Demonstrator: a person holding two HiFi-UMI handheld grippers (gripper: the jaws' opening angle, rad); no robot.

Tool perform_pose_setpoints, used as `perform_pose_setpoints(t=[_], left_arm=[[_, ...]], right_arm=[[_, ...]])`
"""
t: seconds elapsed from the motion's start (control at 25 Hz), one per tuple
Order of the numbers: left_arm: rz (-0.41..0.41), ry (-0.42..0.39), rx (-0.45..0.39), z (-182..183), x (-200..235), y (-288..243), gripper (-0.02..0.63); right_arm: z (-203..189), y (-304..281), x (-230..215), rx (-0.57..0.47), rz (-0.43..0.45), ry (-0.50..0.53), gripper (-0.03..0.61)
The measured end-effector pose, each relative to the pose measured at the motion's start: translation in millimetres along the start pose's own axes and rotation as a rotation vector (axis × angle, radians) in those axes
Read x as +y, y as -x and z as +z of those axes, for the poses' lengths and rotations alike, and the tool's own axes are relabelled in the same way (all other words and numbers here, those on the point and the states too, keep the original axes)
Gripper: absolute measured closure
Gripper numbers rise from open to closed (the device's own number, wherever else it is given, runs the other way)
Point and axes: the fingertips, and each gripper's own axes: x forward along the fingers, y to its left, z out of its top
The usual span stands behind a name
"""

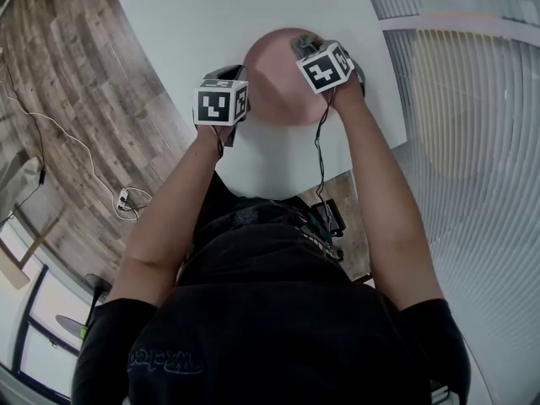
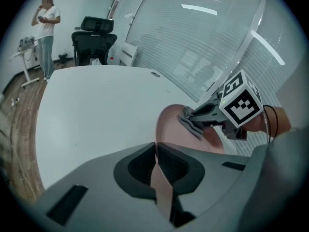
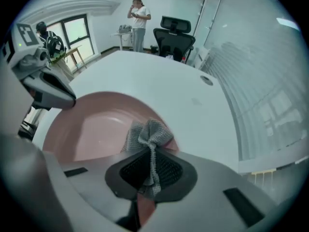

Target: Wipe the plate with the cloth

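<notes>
A pink plate (image 1: 274, 78) lies on the white table (image 1: 211, 24). My left gripper (image 1: 221, 99) sits at the plate's left rim. In the left gripper view its jaws (image 2: 155, 149) are shut on the thin edge of the plate (image 2: 169, 127). My right gripper (image 1: 325, 64) is over the plate's right side, shut on a grey knitted cloth (image 3: 147, 134). The bunched cloth end rests on the plate (image 3: 91, 129) near its right rim. From the left gripper view the cloth (image 2: 190, 123) hangs below the right gripper (image 2: 212, 112).
The table's near edge (image 1: 278, 194) is close to the person's body. A glass wall with blinds (image 1: 472, 142) runs along the right. A black office chair (image 3: 174, 33) and a standing person (image 3: 139, 23) are beyond the table's far end. Cables lie on the wooden floor (image 1: 76, 142).
</notes>
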Motion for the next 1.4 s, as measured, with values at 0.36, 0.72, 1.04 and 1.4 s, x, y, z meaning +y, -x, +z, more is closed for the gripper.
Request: perform_pose_setpoints(t=[0.36,0.72,1.04,1.4], left_arm=[[-0.003,0.124,-0.042,1.2,2.3,0.9,0.586],[0.011,0.097,-0.033,0.6,3.5,-1.1,0.586],[0.013,0.054,-0.024,4.1,0.7,0.7,0.586],[0.000,0.064,-0.004,-0.6,-0.2,-2.7,0.584]], right_arm=[[35.1,10.2,109.2,-0.128,0.221,0.156,0.543],[-45.6,34.5,160.9,0.035,0.369,0.306,0.541],[-94.6,29.8,62.4,0.239,0.188,0.162,0.541],[-28.7,7.0,-3.8,0.025,-0.064,-0.087,0.543]])
